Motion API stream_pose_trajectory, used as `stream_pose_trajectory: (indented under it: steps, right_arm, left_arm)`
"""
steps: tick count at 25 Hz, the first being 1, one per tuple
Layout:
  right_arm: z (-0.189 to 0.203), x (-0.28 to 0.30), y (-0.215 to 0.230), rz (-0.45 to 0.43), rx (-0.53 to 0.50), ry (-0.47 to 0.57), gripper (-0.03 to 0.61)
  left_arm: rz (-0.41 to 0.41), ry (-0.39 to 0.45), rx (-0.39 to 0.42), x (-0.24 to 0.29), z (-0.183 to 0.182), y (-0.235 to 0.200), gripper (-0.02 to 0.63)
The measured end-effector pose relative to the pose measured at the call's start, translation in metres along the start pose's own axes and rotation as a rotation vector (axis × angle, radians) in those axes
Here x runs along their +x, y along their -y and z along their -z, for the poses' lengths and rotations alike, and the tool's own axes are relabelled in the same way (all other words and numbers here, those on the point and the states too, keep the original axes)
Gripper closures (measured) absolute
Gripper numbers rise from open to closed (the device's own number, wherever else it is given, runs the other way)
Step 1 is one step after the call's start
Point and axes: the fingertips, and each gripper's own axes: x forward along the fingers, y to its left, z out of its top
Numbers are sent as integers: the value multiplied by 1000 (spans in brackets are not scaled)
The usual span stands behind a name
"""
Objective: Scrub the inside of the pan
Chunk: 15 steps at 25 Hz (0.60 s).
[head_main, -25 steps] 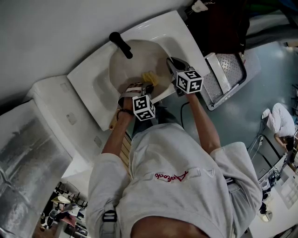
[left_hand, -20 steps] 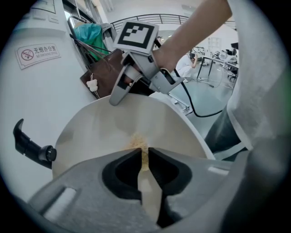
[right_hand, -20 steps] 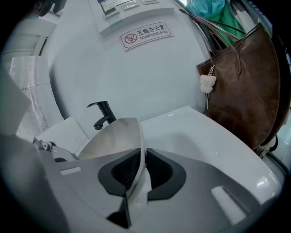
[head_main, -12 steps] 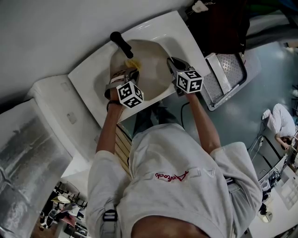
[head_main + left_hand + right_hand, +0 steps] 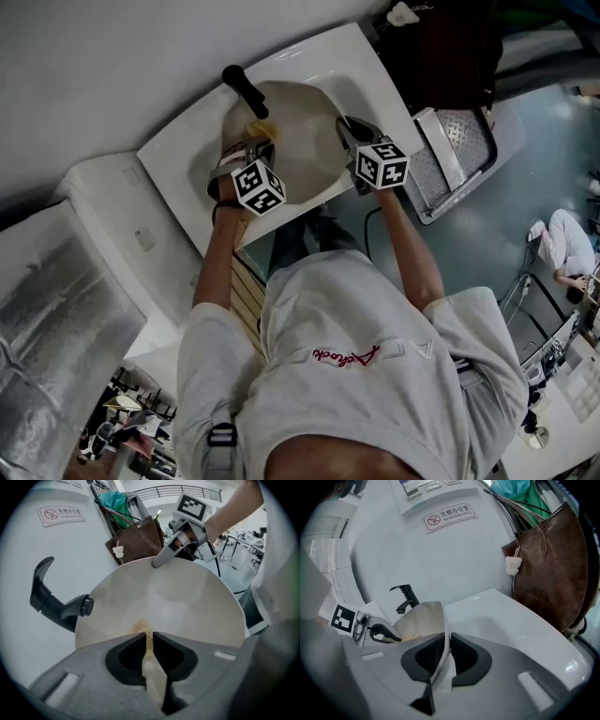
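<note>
Sponge (image 5: 149, 641) inside pan (image 5: 302, 131) in sink (image 5: 178, 155)

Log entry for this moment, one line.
step: scrub | left gripper: shut on yellow sponge, tip at pan inner wall | right gripper: shut on pan rim | pan in sink
</note>
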Motion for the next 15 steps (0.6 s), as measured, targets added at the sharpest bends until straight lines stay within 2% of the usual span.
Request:
stream_pose_trajectory:
  steps: [15]
  right_arm:
    - [1, 2, 1, 3, 4, 2, 537]
  left_arm:
    - [155, 34, 88, -4, -24, 92, 569]
